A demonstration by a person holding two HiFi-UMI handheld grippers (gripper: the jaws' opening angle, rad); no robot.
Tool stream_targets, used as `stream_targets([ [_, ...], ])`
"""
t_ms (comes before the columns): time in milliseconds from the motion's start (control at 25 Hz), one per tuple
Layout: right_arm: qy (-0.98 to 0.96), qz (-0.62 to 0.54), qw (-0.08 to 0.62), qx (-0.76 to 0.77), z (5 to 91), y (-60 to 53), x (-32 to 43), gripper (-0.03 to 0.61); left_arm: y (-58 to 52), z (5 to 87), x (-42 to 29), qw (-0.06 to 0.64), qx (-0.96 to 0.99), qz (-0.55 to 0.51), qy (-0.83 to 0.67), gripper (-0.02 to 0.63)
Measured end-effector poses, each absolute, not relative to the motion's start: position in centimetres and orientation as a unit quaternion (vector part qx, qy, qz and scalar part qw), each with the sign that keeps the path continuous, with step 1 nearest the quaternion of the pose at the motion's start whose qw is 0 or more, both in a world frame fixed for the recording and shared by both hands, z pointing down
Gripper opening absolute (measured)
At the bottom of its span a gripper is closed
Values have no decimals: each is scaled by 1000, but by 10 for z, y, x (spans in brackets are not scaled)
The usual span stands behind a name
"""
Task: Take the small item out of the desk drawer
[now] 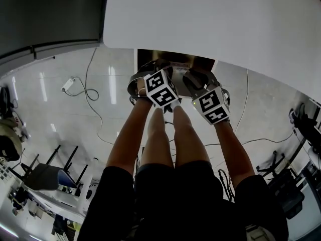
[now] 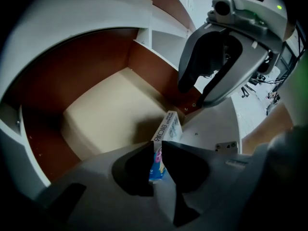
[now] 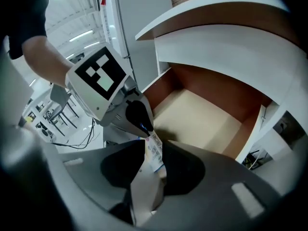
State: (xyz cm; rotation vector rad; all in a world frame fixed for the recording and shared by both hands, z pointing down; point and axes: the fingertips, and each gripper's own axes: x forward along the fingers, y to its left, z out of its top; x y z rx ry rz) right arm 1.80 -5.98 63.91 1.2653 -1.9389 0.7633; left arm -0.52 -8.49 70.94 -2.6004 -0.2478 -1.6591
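- Item 1, small pack [image 2: 171,125]: a printed carton, held edge-on in my left gripper. Its free end pokes past the tips toward the drawer's front corner. It is raised off the drawer floor. I cannot tell whether it has cleared the front wall.
- Item 2, left gripper [image 2: 157,147]: the jaws are clenched on the pack's lower end and the tool points steeply down.
- Item 3, right gripper [image 3: 154,147]: the jaws are parted. The pack's edge stands in the gap, but as I read it the pads are not pressing on it, so this gripper grasps nothing.
- Item 4, drawer [image 2: 108,112]: pulled open under the white desk [image 1: 210,19], with brown walls and a bare pale floor.
- Step in hand, my judgement: lifting the pack out on 1 gripper alone.
- Method, left: the bite is narrow and sits at 1 end, so the pack could pivot. I would hold the clench steady, avoid rolling the wrist, raise straight up, then draw back over the front wall.
- Method, right: I would back it away along the line of its jaws before lifting, so neither pad catches the carton.
- Risk: a knock from the right pads, or a brush against the wall, could drop the pack back inside.
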Motion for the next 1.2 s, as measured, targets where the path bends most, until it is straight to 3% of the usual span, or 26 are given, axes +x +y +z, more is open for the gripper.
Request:
stream_targets([
  [640,-754,243,472,386,681,-70,11,144,-79,702,-11,6,-847,-525,-82,37],
  [1200,-755,246,509,332,705,-73,3,152,-75,699,-14,1,-848,-522,-92,34],
])
